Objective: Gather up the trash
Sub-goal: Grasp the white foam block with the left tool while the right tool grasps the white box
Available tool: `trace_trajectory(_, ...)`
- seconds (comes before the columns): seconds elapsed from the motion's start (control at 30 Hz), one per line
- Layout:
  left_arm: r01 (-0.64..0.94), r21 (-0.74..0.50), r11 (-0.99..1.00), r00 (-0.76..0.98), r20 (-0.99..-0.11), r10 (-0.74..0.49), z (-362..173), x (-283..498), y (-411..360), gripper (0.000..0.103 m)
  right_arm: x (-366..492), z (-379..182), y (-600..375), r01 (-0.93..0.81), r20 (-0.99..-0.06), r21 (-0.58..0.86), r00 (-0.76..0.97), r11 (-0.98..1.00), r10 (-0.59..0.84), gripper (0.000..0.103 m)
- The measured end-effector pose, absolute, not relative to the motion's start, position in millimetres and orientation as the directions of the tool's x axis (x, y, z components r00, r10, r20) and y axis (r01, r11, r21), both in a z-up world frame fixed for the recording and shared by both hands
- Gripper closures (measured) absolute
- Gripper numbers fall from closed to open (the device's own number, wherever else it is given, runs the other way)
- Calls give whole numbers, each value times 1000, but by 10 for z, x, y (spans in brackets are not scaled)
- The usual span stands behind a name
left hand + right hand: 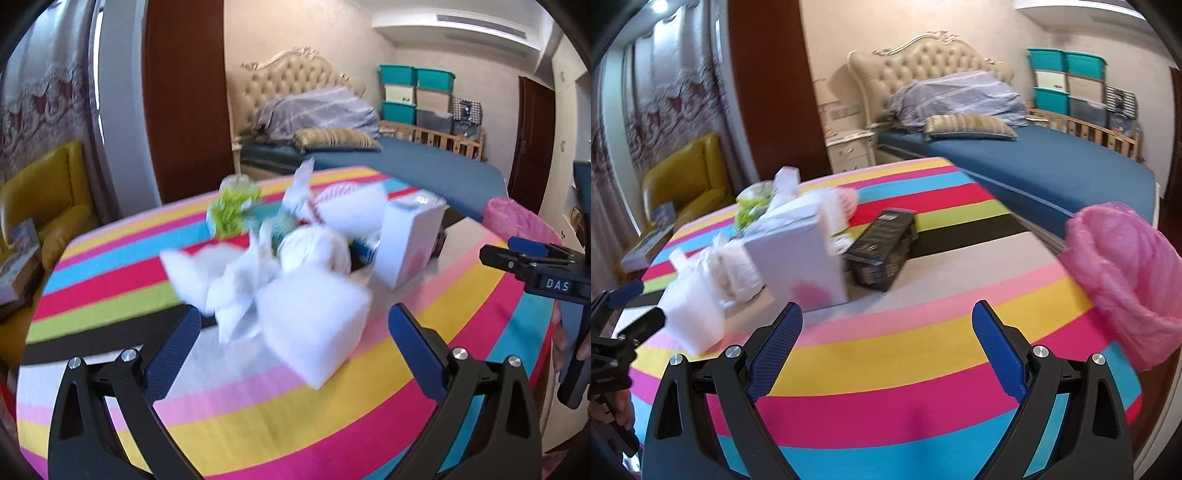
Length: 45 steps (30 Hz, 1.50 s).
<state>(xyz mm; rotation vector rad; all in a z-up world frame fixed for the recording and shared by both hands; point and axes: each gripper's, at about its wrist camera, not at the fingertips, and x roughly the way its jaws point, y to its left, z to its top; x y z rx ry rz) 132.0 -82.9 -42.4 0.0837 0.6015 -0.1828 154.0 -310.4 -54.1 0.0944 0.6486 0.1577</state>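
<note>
A heap of trash is seen on the striped tablecloth of a table: crumpled white tissues, a white foam-like block, a white carton, a green-printed wrapper and a black box. The heap is gathered toward the far left part of the table, while the black box lies a little apart, nearer the table's middle. A bin lined with a pink bag is placed at the right edge.

The left gripper is held spread wide, nothing pinched; the white block lies just ahead of it, roughly between the lines of its two fingers, though contact cannot be told through the blur. The right gripper is likewise held wide apart and empty, over bare cloth, with the white carton just beyond its left finger and the pink bag off to its right.

The coming move is judged to turn on this: the block lies straight ahead of the left gripper, the nearer tool, and the bin sits beyond the right gripper. The block's long axis is seen running diagonally, from far left to near right, so a slight turn of the wrist may be needed before closing. A carry across the table to the right edge would follow.
</note>
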Motion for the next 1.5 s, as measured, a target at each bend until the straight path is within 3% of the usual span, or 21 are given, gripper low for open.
trace_trajectory(0.3, 194, -51, 980, 773, -607, -184, -575, 1493, -926, 5, 1612, -544, -2992, -111, -593, 117, 789, 987, 159, 15)
trace_trajectory(0.6, 90, -24, 996, 772, -630, -85, -614, 1687, -1039, 6, 1701, -585, -3134, -99, -605, 135, 779, 986, 161, 15)
trace_trajectory(0.67, 91, -31, 995, 779, -620, -90, -611, 1663, -975, 28, 1728, -596, -3074, -116, -604, 138, 777, 984, 177, 15)
trace_trajectory(0.7, 110, -37, 993, 780, -616, -109, -600, 1648, -958, 32, 1754, -597, -3020, -132, -603, 136, 775, 982, 188, 15)
trace_trajectory(1.07, 151, -36, 988, 848, -508, -148, -384, 1378, -698, 34, 2021, -547, -2421, -231, -581, 73, 781, 970, 229, 15)
trace_trajectory(1.33, 122, -63, 991, 855, -500, -137, -359, 1295, -543, 34, 2219, -594, -2253, -223, -590, 4, 787, 975, 182, 12)
trace_trajectory(1.37, 121, -71, 990, 852, -504, -140, -366, 1287, -532, 34, 2212, -595, -2251, -224, -586, 1, 790, 975, 182, 14)
trace_trajectory(1.43, 121, -82, 989, 848, -510, -146, -380, 1292, -523, 34, 2186, -590, -2252, -238, -580, -1, 792, 971, 193, 38)
trace_trajectory(1.5, 124, -88, 988, 844, -514, -152, -395, 1289, -540, 34, 2149, -587, -2266, -241, -575, -14, 796, 970, 189, 38)
